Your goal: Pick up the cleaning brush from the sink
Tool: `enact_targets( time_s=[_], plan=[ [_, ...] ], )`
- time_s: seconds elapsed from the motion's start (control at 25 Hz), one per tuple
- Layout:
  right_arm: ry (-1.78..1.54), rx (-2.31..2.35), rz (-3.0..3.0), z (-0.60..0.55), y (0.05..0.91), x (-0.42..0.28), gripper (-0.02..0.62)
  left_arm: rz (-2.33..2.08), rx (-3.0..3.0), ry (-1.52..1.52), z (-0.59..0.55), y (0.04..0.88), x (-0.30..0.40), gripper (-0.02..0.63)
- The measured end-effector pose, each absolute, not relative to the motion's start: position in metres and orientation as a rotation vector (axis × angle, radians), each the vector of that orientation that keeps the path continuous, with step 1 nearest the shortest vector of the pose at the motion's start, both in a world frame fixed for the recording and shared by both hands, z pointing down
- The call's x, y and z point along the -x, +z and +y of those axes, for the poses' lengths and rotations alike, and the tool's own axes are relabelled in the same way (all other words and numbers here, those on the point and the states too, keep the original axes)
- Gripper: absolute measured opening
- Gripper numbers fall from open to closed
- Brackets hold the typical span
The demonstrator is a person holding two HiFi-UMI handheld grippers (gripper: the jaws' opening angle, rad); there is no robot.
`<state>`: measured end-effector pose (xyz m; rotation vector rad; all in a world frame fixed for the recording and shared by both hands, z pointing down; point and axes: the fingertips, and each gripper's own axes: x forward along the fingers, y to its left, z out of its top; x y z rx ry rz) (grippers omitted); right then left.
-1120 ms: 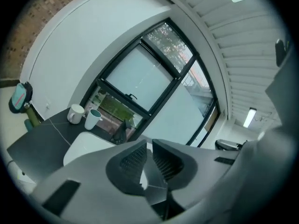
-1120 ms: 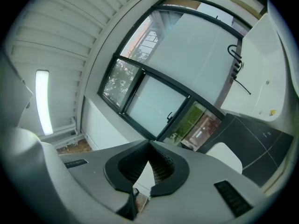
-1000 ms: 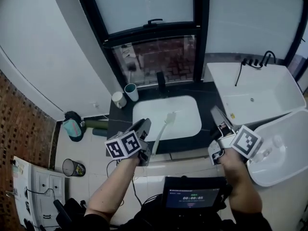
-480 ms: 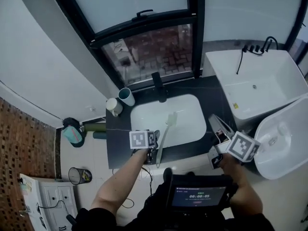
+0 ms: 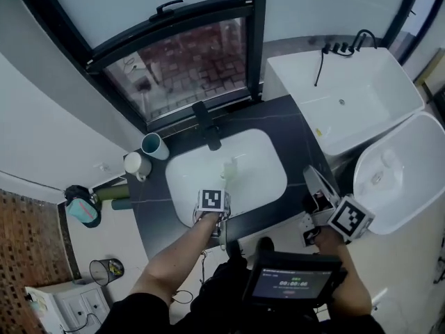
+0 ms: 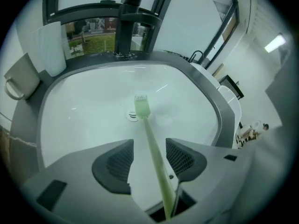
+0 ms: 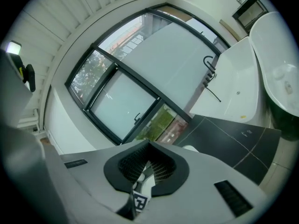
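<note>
A pale green cleaning brush [image 5: 227, 171] lies in the white sink [image 5: 182, 176], bristle head by the drain [image 6: 132, 116], its handle [image 6: 152, 148] running back over the front rim. My left gripper [image 5: 213, 213] points steeply down at the sink's front edge. It stands open [image 6: 149, 141] with the handle between its pads [image 6: 119, 164], and no pad presses on it. My right gripper [image 5: 311, 175] hangs off the counter's right end, aimed roughly level. Its fingertips [image 7: 149, 143] meet, with nothing held.
A black faucet [image 5: 208, 132] stands behind the sink, with a teal cup [image 5: 154, 145] and a beige mug [image 5: 134, 164] on the dark counter [image 5: 299, 141] to its left. A white bathtub [image 5: 348, 96] and toilet [image 5: 396, 172] are to the right. A screen device [image 5: 292, 284] sits at my chest.
My left gripper has sunk toward the sink's front rim and tipped downward, ending astride the brush handle. My right gripper has dropped lower at the right. The brush has not moved.
</note>
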<state>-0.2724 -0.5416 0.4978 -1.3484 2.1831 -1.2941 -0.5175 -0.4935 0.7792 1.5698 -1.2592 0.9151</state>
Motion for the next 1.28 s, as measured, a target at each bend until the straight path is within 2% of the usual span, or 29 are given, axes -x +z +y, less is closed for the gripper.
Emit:
enact_targets(
  time_s=[0.28, 0.44, 0.56, 0.68, 0.88, 1.28],
  plan=[
    [-1.204, 1.376, 2.190, -0.556, 0.493, 0.262, -0.023, -1.117, -1.502, 0.990, -0.496, 0.817, 0.501, 0.222],
    [-1.229, 1.368, 2.132, -0.555, 0.496, 0.256, -0.023, -1.108, -1.487, 0.999, -0.497, 0.826, 0.498, 0.095],
    [-1.224, 1.348, 2.111, -0.552, 0.492, 0.255, -0.023, -1.155, -1.501, 1.027, -0.499, 0.821, 0.505, 0.069],
    [-1.240, 1.342, 2.082, -0.546, 0.488, 0.252, -0.023, -1.152, -1.592, 1.066, -0.501, 0.806, 0.503, 0.066],
    [-1.213, 1.321, 2.089, -0.536, 0.476, 0.252, -0.023, -1.127, -1.659, 0.935, -0.483, 0.765, 0.496, 0.066],
    [-1.153, 1.116, 2.158, -0.473, 0.426, 0.233, -0.023, -1.312, -1.858, 0.656, -0.396, 0.618, 0.468, 0.066]
  ],
)
